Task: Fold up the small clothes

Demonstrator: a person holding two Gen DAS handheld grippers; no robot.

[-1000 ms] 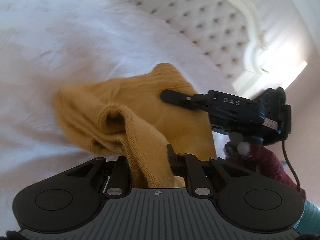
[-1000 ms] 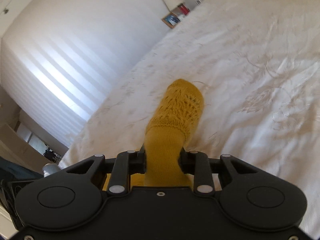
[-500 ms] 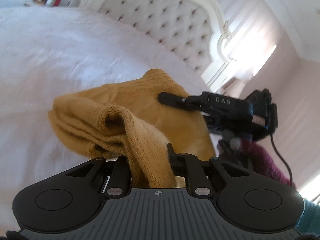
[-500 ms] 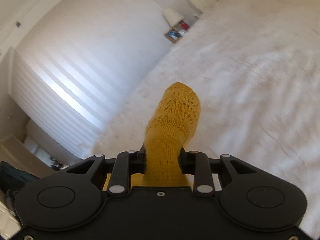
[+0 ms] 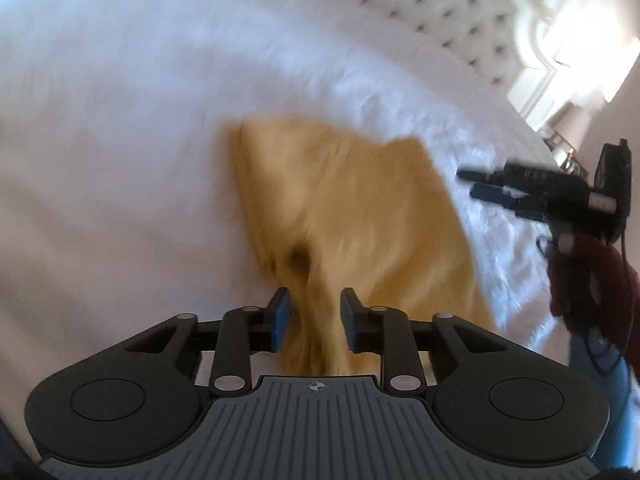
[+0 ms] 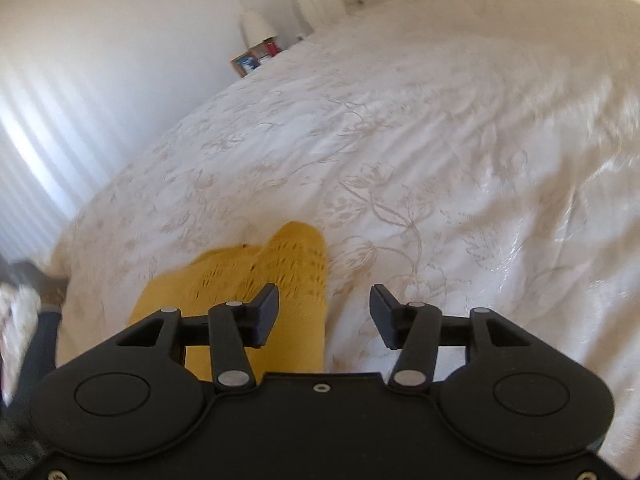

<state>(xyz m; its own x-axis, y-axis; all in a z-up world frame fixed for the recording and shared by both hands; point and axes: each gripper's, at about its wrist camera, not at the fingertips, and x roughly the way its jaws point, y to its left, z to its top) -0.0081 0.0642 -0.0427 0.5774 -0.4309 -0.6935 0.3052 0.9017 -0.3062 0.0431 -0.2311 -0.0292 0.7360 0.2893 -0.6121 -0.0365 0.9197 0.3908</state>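
We see the mustard-yellow knitted garment (image 5: 352, 216) lying on the white embroidered bedspread (image 6: 440, 152), spread out in a rough rectangle — blurred in the left wrist view. Our left hand-held gripper (image 5: 316, 316) hangs just above its near edge with jaws parted, the cloth visible in the gap but not pinched. Our right hand-held gripper (image 6: 324, 312) is released too — its jaws stand wide, the garment's lacy end under the left finger (image 6: 266, 304). From the left view the right gripper sits off the garment's right side, over the bedspread.
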